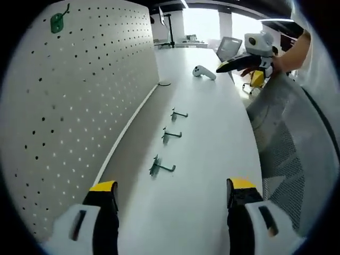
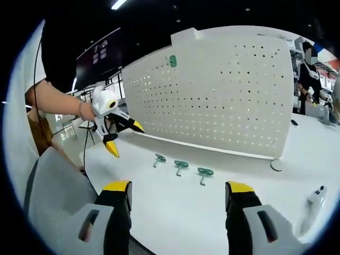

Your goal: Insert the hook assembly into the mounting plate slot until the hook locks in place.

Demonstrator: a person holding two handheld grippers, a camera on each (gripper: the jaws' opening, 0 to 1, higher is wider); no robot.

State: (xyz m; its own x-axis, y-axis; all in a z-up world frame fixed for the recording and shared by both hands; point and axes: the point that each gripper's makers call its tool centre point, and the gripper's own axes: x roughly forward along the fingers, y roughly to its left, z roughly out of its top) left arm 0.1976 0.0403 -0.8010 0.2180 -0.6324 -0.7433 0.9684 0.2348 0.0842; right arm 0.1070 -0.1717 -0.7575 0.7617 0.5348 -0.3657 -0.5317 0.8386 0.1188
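Left gripper view. The left gripper (image 1: 172,204) is held above the white desk (image 1: 212,154), its yellow-tipped jaws apart and holding nothing. Three green hook assemblies lie in a row on the desk ahead of the jaws: the nearest hook (image 1: 159,167) just beyond the gap and slightly toward the left jaw, the middle hook (image 1: 170,135) farther on, the far hook (image 1: 178,113) beyond that. The white pegboard mounting plate (image 1: 79,101) stands upright along the desk edge on the left-jaw side, with one green hook already mounted (image 1: 57,23) near its upper corner. A white handheld controller (image 1: 204,72) lies far ahead on the desk. The right gripper (image 1: 249,58) enters from the right-jaw side, held up well beyond the hooks; its jaws look open.

Right gripper view. The right gripper's own jaws stand apart and empty over the desk. The three loose hooks lie in a row ahead of the gap, between the jaws and the foot of the mounting plate. The mounted hook sits high on the plate. The left gripper appears beyond the left jaw, its jaws spread with nothing between them.

Progress. Judged from these views, one hook is already seated and three remain on the desk; neither gripper has taken one. Grasping, carrying to a slot, inserting and locking all remain.
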